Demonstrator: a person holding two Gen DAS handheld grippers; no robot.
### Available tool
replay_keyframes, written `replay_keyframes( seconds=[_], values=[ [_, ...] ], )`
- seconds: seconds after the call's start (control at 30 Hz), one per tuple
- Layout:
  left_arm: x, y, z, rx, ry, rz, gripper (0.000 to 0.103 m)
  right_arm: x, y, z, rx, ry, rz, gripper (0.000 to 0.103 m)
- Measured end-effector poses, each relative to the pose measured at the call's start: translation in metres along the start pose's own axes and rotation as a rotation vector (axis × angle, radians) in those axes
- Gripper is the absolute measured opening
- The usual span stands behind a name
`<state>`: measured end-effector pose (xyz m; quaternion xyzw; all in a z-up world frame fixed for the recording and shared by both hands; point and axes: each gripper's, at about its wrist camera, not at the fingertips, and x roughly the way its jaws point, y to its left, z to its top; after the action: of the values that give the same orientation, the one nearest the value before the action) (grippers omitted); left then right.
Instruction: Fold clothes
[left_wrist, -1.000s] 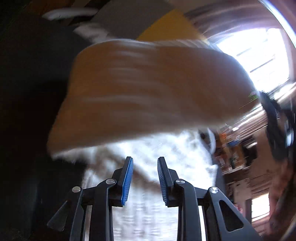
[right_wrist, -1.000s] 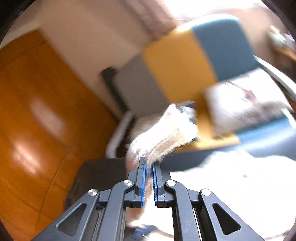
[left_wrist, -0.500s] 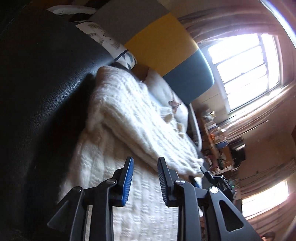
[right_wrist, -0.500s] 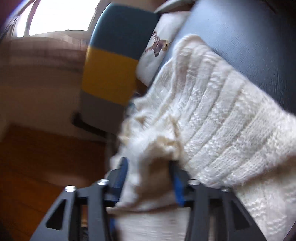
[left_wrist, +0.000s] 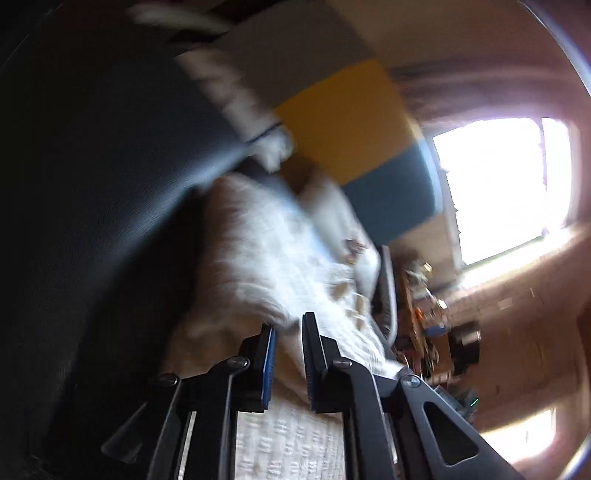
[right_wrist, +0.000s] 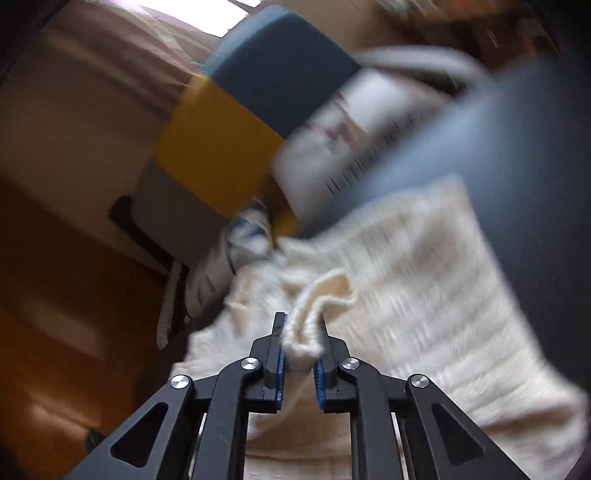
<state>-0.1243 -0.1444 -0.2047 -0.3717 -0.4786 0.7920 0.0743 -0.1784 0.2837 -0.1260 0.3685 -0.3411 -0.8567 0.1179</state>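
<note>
A bright window (left_wrist: 502, 188) lights the room, and a cushion (left_wrist: 343, 118) with grey, yellow and blue blocks leans at the back of a dark seat (left_wrist: 92, 184). A fluffy cream sweater (right_wrist: 424, 280) lies spread on that seat, with a white pillow (right_wrist: 343, 147) just behind it. Both pictures are blurry. The right gripper (right_wrist: 298, 354) pinches a bunched fold of the sweater between its blue pads (right_wrist: 280, 369), which stay a little apart around the thick wool. The left gripper (left_wrist: 288, 354) sits low over the sweater with a narrow gap between its pads. Wool shows in that gap, but I cannot tell if it is gripped.
</note>
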Motion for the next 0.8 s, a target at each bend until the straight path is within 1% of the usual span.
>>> replay_keyframes(
  seconds=[0.03,0.07,0.1,0.13,0.2,0.23,0.3,0.33,0.37,0.4,0.43,0.47,0.5,0.57,0.6,0.67,0.7,0.77,0.8],
  values=[
    [0.002,-0.001,-0.003,0.012,0.014,-0.004,0.011,-0.013,0.01,0.005,-0.045,-0.047,-0.011,0.015],
    [0.003,-0.001,-0.005,0.025,0.028,-0.009,0.015,-0.023,0.015,0.009,-0.071,-0.082,-0.019,0.015],
    [0.005,-0.002,-0.008,0.037,0.042,-0.013,0.02,-0.028,0.016,0.01,-0.076,-0.098,-0.029,0.015],
    [0.007,-0.003,-0.011,0.05,0.056,-0.018,0.025,-0.028,0.009,0.008,-0.066,-0.088,-0.054,0.015],
    [0.01,-0.004,-0.016,0.075,0.085,-0.027,0.025,-0.022,-0.01,0.003,-0.041,-0.048,-0.115,0.015],
    [0.012,-0.005,-0.019,0.084,0.098,-0.031,0.025,-0.013,-0.025,-0.002,0.014,-0.018,-0.122,0.015],
    [0.014,0.003,-0.023,0.033,0.116,-0.026,0.025,-0.009,-0.055,-0.014,0.166,0.008,-0.017,0.015],
    [0.012,0.008,-0.024,0.02,0.118,-0.032,0.025,-0.009,-0.063,-0.019,0.218,0.015,0.034,0.017],
    [0.009,0.01,-0.025,0.024,0.119,-0.033,0.025,-0.009,-0.07,-0.023,0.261,0.021,0.081,0.024],
    [0.006,0.011,-0.026,0.027,0.119,-0.034,0.025,-0.007,-0.075,-0.029,0.311,0.041,0.149,0.034],
    [0.003,0.013,-0.026,0.031,0.119,-0.035,0.025,-0.005,-0.077,-0.034,0.347,0.064,0.197,0.038],
    [0.002,0.014,-0.025,0.03,0.122,-0.035,0.025,-0.002,-0.075,-0.038,0.358,0.078,0.212,0.045],
    [0.001,0.014,-0.024,0.03,0.123,-0.035,0.025,0.001,-0.072,-0.04,0.361,0.088,0.218,0.049],
    [-0.006,0.015,-0.022,0.042,0.116,-0.033,0.025,0.012,-0.067,-0.046,0.381,0.116,0.195,0.053],
    [-0.01,0.016,-0.021,0.047,0.112,-0.03,0.025,0.017,-0.065,-0.049,0.397,0.129,0.183,0.053],
    [-0.012,0.021,-0.02,0.042,0.111,-0.024,0.026,0.031,-0.056,-0.048,0.386,0.125,0.155,0.053],
    [-0.013,0.024,-0.02,0.038,0.114,-0.02,0.026,0.036,-0.051,-0.047,0.376,0.112,0.144,0.053],
    [-0.013,0.025,-0.019,0.032,0.119,-0.021,0.026,0.042,-0.046,-0.048,0.37,0.044,0.123,0.053],
    [-0.013,0.025,-0.018,0.028,0.122,-0.022,0.026,0.043,-0.046,-0.049,0.382,0.008,0.107,0.059]
  ],
)
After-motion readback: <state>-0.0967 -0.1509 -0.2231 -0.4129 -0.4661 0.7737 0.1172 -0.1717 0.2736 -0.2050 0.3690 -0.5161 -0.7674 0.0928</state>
